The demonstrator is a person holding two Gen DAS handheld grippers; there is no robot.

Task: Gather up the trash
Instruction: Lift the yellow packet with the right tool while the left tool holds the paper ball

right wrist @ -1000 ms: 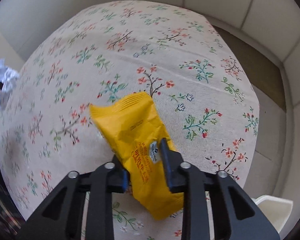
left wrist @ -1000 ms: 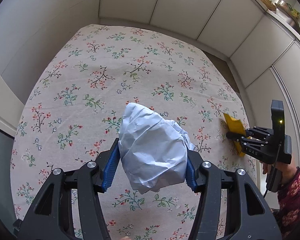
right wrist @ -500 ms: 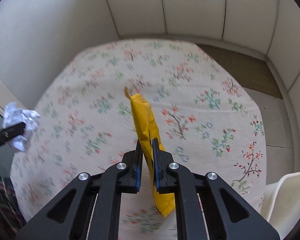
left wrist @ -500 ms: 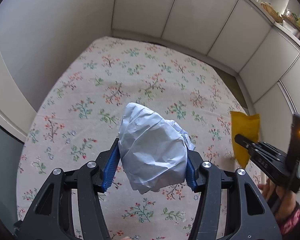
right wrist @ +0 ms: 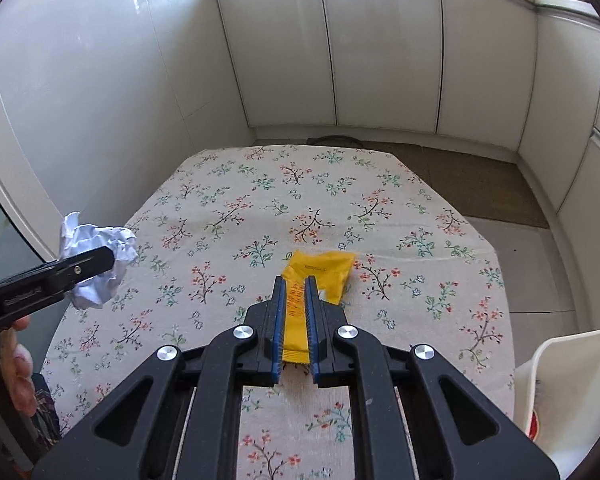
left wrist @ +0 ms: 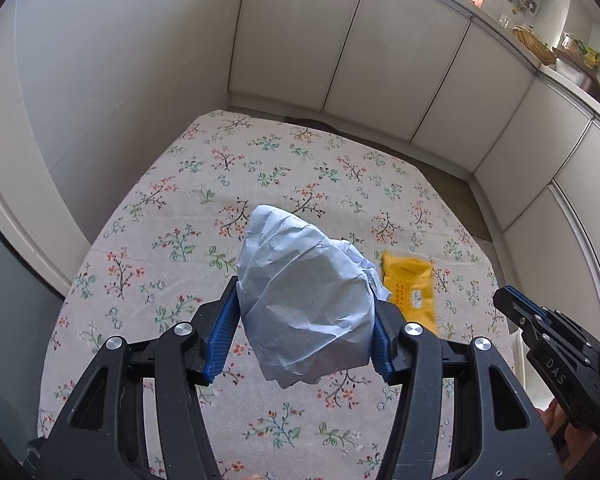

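The flat yellow foil snack wrapper (right wrist: 318,280) is pinched only by its lower end in the right gripper's (right wrist: 296,320) narrow jaws, so it could slide free short of the white plastic bin (right wrist: 568,392) at lower right. The crumpled pale-blue paper ball (left wrist: 306,304), wedged between the left gripper's (left wrist: 302,332) half-spread jaws, may compress and drop onto the floral tabletop (right wrist: 220,184).

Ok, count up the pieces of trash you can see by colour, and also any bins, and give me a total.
White crumpled paper: 1, held in the left gripper
Yellow wrapper: 1, held in the right gripper
White bin: 1, past the table's right edge
Total: 3 things, 2 of them trash
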